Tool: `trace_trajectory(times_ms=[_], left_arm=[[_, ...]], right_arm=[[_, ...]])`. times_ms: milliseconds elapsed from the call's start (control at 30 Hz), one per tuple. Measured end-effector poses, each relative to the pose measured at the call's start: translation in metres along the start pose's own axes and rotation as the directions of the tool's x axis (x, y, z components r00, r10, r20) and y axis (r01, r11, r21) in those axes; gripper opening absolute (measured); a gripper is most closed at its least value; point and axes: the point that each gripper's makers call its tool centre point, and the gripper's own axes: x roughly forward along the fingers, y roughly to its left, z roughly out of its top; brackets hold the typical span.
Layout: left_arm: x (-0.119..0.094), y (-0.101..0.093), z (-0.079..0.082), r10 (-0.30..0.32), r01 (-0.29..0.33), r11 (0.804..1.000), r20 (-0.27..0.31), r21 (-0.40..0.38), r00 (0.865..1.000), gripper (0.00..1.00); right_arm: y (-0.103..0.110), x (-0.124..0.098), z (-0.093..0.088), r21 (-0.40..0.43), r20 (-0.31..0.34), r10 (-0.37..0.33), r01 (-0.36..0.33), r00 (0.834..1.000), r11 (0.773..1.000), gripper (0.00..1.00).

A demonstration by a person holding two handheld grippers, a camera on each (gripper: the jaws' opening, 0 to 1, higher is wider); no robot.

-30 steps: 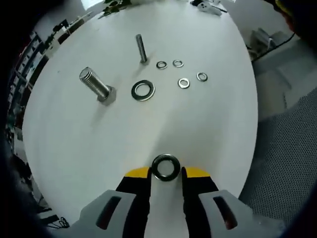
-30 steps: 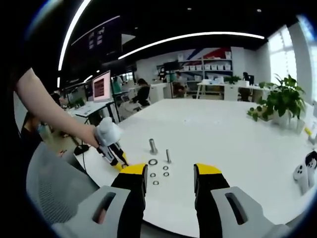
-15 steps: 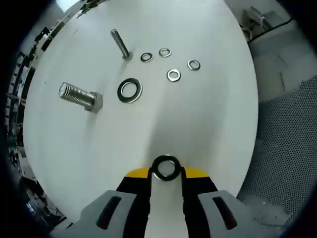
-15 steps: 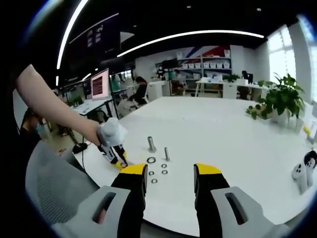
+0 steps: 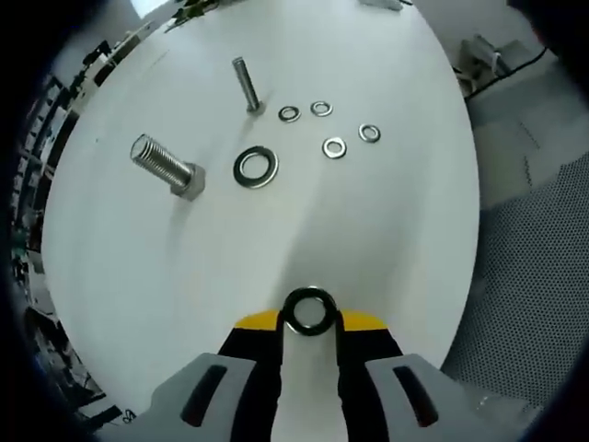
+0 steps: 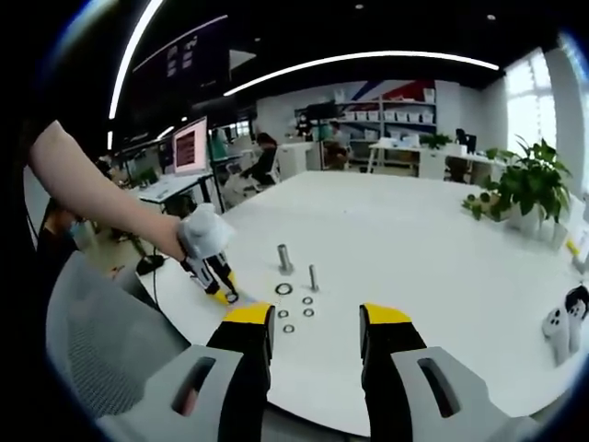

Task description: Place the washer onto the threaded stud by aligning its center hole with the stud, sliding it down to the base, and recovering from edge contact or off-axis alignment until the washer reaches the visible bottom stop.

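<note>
The left gripper (image 5: pixel 309 318) has a washer (image 5: pixel 309 310) pinched between its yellow-tipped jaws, held above the near edge of the white table (image 5: pixel 386 221). Count what's laid out beyond it: two fasteners standing on their heads, a fat bolt (image 5: pixel 166 166) and a thin threaded stud (image 5: pixel 246 85), well apart from the held washer. One large washer (image 5: pixel 255 168) lies flat between them, and four small washers (image 5: pixel 329 127) sit in a cluster just beside the stud. The right gripper (image 6: pixel 316 324) hangs back off the table edge, jaws spread wide with nothing between them. A potted plant (image 6: pixel 523 189) stands at the far side.
</note>
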Motion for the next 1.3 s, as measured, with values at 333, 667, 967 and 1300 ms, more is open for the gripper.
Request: trace_trajectory(times_ms=[333, 667, 967, 1300], left_arm=[[-0.001, 0.000, 0.001, -0.007, 0.008, 0.999, 0.027, -0.034, 1.000, 0.19], [-0.004, 0.003, 0.004, -0.001, 0.002, 1.000, 0.046, -0.026, 0.999, 0.19], [-0.004, 0.007, 0.004, -0.001, 0.003, 0.999, 0.044, -0.041, 0.999, 0.19], [-0.008, 0.014, 0.006, 0.018, -0.014, 0.998, 0.074, -0.054, 0.997, 0.19]], right_arm=[[-0.001, 0.000, -0.003, -0.013, -0.020, -0.007, 0.007, 1.000, 1.000, 0.39], [-0.002, 0.000, -0.004, -0.005, -0.020, -0.011, 0.011, 1.000, 1.000, 0.40], [-0.002, 0.000, -0.005, -0.006, -0.025, -0.014, 0.013, 1.000, 1.000, 0.40], [-0.001, 0.001, -0.006, -0.011, -0.029, -0.006, 0.006, 1.000, 1.000, 0.40]])
